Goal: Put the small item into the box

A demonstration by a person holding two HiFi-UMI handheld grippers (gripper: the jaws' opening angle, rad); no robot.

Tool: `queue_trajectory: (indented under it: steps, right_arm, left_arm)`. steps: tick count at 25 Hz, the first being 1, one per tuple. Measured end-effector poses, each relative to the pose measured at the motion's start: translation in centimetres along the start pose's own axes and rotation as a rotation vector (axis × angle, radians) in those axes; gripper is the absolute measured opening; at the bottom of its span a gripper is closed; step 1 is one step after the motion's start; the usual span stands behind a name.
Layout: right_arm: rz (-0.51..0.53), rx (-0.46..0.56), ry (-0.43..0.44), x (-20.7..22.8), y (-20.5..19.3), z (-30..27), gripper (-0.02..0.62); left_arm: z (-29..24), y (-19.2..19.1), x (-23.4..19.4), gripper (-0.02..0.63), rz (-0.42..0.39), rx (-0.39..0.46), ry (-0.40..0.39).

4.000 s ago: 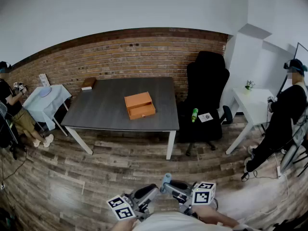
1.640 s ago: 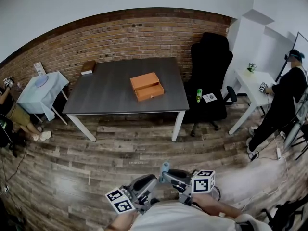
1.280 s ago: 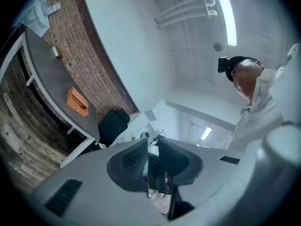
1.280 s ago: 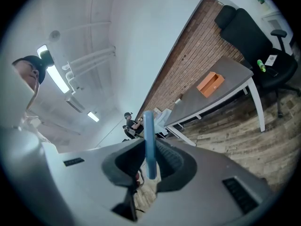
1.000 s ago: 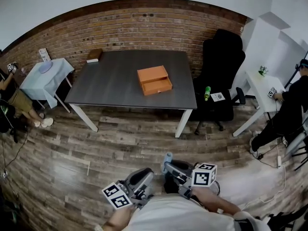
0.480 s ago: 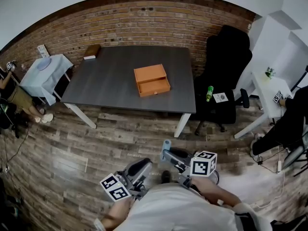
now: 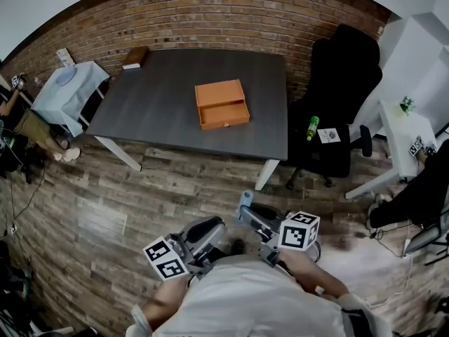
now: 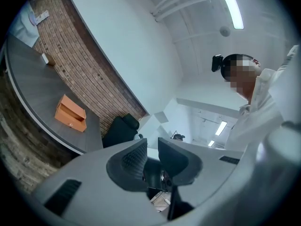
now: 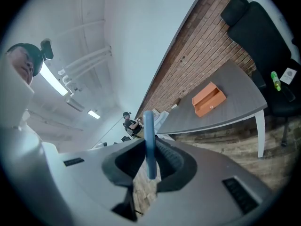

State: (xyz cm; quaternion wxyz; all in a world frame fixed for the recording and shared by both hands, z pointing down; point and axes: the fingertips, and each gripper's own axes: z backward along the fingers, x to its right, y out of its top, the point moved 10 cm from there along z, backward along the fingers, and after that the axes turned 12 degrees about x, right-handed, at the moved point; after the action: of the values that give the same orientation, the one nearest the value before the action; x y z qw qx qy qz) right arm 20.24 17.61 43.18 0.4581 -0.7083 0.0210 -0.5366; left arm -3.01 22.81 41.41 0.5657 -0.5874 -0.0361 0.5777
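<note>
An orange box (image 7: 222,104) with a drawer front lies on the dark grey table (image 7: 154,111), far ahead of me. It also shows in the left gripper view as the orange box (image 8: 70,113) and in the right gripper view as the orange box (image 9: 208,98). My right gripper (image 7: 247,210) (image 9: 149,147) is shut on a thin light-blue small item (image 9: 149,140) that stands edge-on between the pads. The left gripper (image 7: 210,229) (image 8: 151,154) is held low by my body, a narrow gap between its jaws with nothing in it.
A black office chair (image 7: 344,97) with a green bottle (image 7: 312,127) on its seat stands right of the table. A white side table (image 7: 403,135) is farther right, a cloth-covered small table (image 7: 66,90) at left. A brown book (image 7: 135,56) lies on the table's far corner. Wooden floor separates me from the table.
The table and orange box have come closer and lower in the head view. Both grippers stay near my body, the blue item still in the right one.
</note>
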Motion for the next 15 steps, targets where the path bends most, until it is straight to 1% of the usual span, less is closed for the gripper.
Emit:
queue_trajectory:
  steps: [3, 6, 8, 12, 15]
  right_arm:
    - [-0.014, -0.019, 0.005, 1.0, 0.1, -0.6, 0.078]
    - [-0.017, -0.050, 0.012, 1.4, 0.4, -1.9, 0.078]
    - [-0.011, -0.068, 0.013, 1.7, 0.8, -2.8, 0.078]
    - [0.006, -0.059, -0.014, 2.8, 1.8, -4.3, 0.078]
    - [0.004, -0.035, -0.047, 3.8, 2.9, -5.8, 0.078]
  left_arm:
    - [-0.2, -0.1, -0.5, 0.072, -0.001, 0.013, 0.024]
    - [-0.2, 0.1, -1.6, 0.072, 0.020, 0.040, 0.051]
    - [-0.5, 0.4, -2.4, 0.072, 0.035, 0.053, 0.056]
    - [-1.8, 1.5, -4.9, 0.072, 0.059, 0.043, 0.028]
    - [-3.4, 3.1, -7.1, 0.072, 0.051, 0.014, -0.006]
